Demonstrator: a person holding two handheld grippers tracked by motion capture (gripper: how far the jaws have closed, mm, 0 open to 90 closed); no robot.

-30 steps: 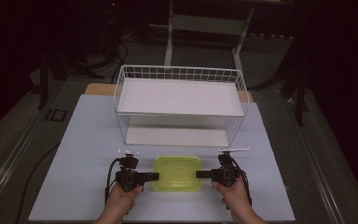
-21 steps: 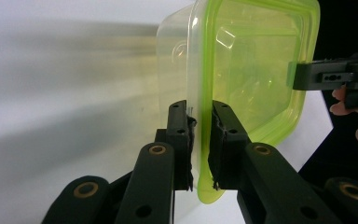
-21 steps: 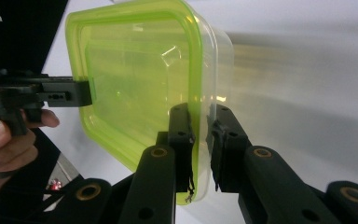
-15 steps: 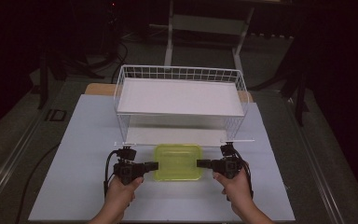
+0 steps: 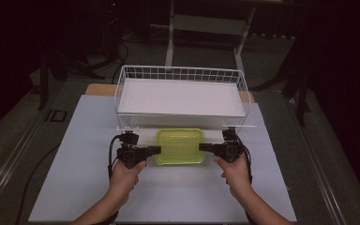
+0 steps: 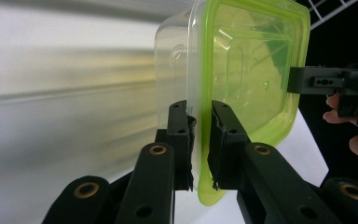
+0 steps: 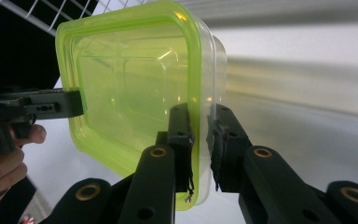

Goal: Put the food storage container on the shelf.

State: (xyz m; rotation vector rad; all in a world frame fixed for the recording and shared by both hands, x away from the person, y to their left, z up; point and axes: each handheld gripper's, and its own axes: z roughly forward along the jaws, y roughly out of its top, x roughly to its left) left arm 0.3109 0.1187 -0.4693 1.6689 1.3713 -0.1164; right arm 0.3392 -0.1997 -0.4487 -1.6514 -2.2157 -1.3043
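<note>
While both hands are gripping their tools, the left gripper is pinching the left rim of the lidded green container, and the right gripper is pinching its right rim. The container is being held between them over the white table, just in front of the white wire basket, near its lower shelf opening.

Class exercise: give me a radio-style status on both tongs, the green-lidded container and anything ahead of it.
Left tongs and right tongs shut on lid rim, opposite ends. Green-lidded container level. Wire basket shelf directly ahead.
</note>
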